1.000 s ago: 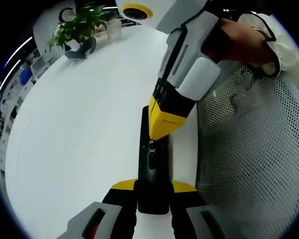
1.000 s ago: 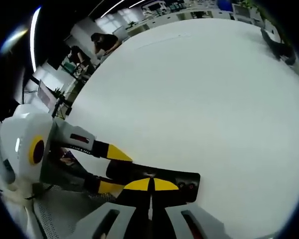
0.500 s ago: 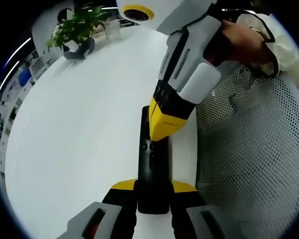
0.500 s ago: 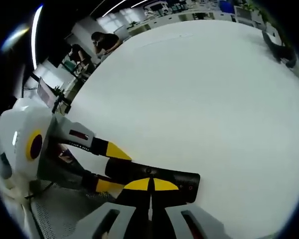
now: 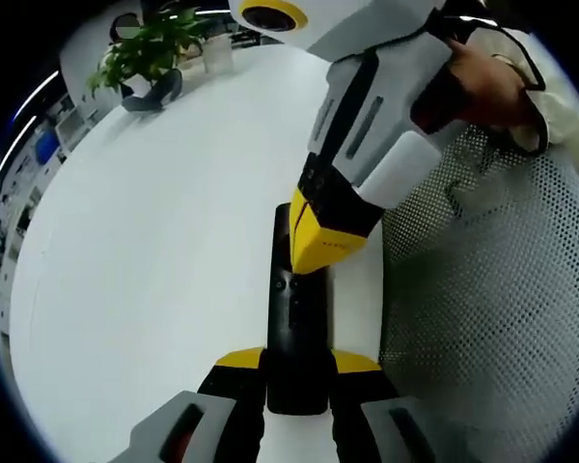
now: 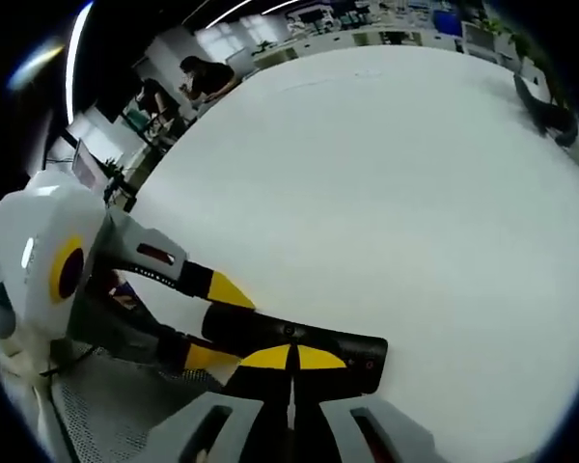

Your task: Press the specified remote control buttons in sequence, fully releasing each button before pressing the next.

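Note:
A black remote control (image 5: 295, 323) lies lengthwise over the white table (image 5: 154, 241). My left gripper (image 5: 297, 363) is shut on its near end, with a yellow fingertip on each side. From the upper right comes my right gripper (image 5: 306, 258), jaws shut, with its yellow tips down on the remote's button face just above two small round buttons. In the right gripper view the shut right gripper (image 6: 291, 358) rests over the remote control (image 6: 318, 342), and the left gripper (image 6: 217, 324) holds its left end. I cannot tell whether a button is pressed in.
A potted plant (image 5: 147, 50) and a dark object stand at the table's far end. A white mesh chair (image 5: 482, 299) sits close to the table edge on the right, under a person's hand (image 5: 478, 82). People (image 6: 198, 75) work at desks far off.
The right gripper's body has tilted a little and its tip has shifted slightly along the remote. The left gripper and the remote have stayed put.

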Available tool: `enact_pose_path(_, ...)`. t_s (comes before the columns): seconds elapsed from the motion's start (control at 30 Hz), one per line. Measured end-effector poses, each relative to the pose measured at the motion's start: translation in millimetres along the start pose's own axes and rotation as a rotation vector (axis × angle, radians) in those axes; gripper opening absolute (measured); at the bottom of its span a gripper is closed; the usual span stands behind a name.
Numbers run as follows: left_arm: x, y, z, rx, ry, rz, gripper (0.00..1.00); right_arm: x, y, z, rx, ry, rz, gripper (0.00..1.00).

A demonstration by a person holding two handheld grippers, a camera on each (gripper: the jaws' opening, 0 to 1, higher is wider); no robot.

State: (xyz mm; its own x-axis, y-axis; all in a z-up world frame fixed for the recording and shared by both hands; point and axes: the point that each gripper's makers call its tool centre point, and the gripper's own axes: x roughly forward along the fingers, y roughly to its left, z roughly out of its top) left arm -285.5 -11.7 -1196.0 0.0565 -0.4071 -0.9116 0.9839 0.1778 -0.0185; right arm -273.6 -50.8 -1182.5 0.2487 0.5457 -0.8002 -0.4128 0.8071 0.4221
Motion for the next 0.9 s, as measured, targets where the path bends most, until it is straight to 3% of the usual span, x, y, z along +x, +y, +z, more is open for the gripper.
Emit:
enact_pose_path(0.13, 0.3, -0.7, 0.3, 0.005, 0.016, 0.006, 0.23, -1.1, -1.2, 0.1, 0.051, 0.002, 0.014, 0.0)
enact_pose_path(0.9, 0.4, 0.3, -0.2, 0.046, 0.109, -0.014, 0.23, -12.9, -13.5, -12.6, 0.089, 0.063, -0.04, 0.0)
